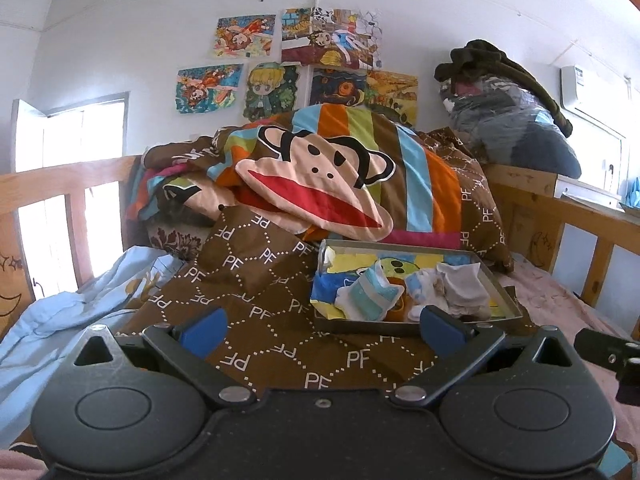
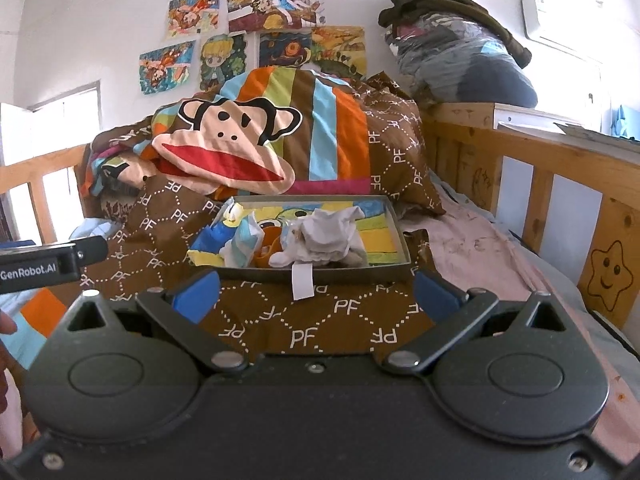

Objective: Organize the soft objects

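Resting on brown quilt (image 2: 304,332), shallow box (image 2: 320,276) holds crumpled socks (image 2: 328,236); both claws spread apart, empty.

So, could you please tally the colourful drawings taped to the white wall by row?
Top row, orange-figure drawing and wider cartoon drawing: 2
Bottom row, blue-and-orange drawing, blond-character drawing, dark swirl drawing, yellow landscape drawing: 4
Total: 6
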`<state>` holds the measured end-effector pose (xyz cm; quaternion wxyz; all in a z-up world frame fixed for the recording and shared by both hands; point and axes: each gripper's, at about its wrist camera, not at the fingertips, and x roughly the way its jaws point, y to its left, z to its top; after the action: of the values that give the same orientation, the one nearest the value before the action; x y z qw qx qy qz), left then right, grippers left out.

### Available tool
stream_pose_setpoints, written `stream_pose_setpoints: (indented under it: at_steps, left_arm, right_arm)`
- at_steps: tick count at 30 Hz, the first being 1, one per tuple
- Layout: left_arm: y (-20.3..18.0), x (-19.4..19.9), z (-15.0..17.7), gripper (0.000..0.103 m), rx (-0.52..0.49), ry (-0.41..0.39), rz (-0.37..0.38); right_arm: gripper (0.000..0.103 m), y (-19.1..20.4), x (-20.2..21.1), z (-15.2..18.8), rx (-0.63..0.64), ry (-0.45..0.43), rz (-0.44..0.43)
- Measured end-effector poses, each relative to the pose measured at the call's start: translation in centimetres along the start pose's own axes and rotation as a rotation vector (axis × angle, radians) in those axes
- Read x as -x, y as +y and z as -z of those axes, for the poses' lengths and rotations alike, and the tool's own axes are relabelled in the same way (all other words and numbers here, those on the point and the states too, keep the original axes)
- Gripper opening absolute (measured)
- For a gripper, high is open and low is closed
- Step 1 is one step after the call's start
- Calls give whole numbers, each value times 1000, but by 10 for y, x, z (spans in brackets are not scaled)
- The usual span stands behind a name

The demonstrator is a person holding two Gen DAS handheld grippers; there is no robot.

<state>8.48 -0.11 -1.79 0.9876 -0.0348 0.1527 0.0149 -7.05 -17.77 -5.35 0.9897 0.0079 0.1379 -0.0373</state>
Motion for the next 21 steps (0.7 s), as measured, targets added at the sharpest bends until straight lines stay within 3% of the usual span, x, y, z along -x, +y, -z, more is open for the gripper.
stream_pose_setpoints:
  at_steps: [21]
  left_arm:
    - [1,-6,3,102,6,13,-7]
  right_arm:
    - [103,-10,-19,-5,12,51,-10]
